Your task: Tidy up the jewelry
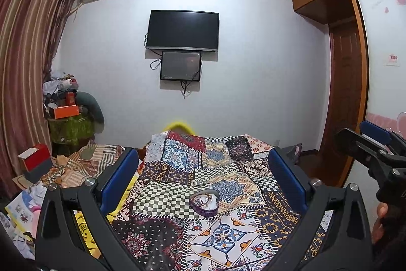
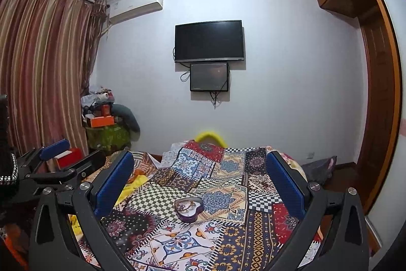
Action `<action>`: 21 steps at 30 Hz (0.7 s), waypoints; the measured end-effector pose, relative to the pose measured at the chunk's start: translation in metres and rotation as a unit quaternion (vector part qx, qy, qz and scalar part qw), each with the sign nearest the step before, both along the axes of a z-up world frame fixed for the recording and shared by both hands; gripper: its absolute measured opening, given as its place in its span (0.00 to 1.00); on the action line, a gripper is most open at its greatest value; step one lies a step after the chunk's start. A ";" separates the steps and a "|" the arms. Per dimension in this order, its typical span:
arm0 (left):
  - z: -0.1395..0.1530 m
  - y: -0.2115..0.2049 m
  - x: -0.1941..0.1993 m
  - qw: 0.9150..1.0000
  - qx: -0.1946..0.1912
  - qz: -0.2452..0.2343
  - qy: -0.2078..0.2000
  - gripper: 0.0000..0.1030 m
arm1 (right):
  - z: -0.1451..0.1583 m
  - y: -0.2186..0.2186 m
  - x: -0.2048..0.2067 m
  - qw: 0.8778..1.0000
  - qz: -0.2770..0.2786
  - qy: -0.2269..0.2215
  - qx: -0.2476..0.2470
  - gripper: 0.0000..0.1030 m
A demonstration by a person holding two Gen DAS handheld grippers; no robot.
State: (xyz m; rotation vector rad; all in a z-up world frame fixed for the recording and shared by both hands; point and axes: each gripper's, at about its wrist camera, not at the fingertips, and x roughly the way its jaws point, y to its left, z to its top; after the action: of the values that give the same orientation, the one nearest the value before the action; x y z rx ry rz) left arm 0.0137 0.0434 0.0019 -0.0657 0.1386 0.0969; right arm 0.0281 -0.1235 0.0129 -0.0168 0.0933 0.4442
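A purple heart-shaped box (image 1: 204,202) with jewelry inside sits on the patterned patchwork bedspread (image 1: 228,233); it also shows in the right wrist view (image 2: 189,209). My left gripper (image 1: 203,164) is open and empty, held above the bed with the box between and ahead of its blue fingers. My right gripper (image 2: 200,166) is open and empty, likewise above the bed behind the box. The right gripper shows at the right edge of the left wrist view (image 1: 375,144); the left gripper shows at the left of the right wrist view (image 2: 58,156).
A TV (image 1: 182,31) and a smaller screen hang on the far wall. A cluttered stand with an orange box (image 1: 66,111) is by the striped curtains on the left. A wooden wardrobe (image 1: 342,93) is on the right. Rumpled bedding lies left of the bedspread.
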 end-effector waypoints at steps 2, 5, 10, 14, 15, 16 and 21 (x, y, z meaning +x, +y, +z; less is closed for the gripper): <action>0.000 0.000 0.001 1.000 -0.001 -0.002 0.001 1.00 | 0.000 0.000 0.000 1.000 0.000 0.000 0.000 1.00; 0.000 -0.001 0.002 1.000 -0.002 -0.003 0.003 1.00 | 0.000 0.000 0.000 1.000 0.000 0.000 0.000 1.00; 0.000 0.000 0.001 1.000 -0.007 -0.009 0.002 1.00 | 0.000 -0.001 -0.001 1.000 -0.001 0.002 0.000 1.00; 0.000 0.000 0.001 1.000 -0.007 -0.011 0.002 1.00 | 0.002 -0.003 0.000 1.000 -0.002 0.004 0.002 1.00; 0.000 0.000 0.001 1.000 -0.007 -0.011 0.002 1.00 | 0.002 -0.003 0.001 1.000 -0.003 0.004 0.002 1.00; 0.000 0.001 0.001 1.000 -0.008 -0.011 0.003 1.00 | 0.002 -0.004 0.001 1.000 -0.004 0.004 0.003 1.00; 0.001 0.001 0.001 1.000 -0.011 -0.013 0.004 1.00 | 0.002 -0.005 0.002 1.000 -0.005 0.003 0.003 1.00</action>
State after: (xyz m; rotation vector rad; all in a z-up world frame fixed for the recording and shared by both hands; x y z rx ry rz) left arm 0.0151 0.0444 0.0026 -0.0864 0.1492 0.0701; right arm 0.0299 -0.1281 0.0150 -0.0090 0.0985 0.4343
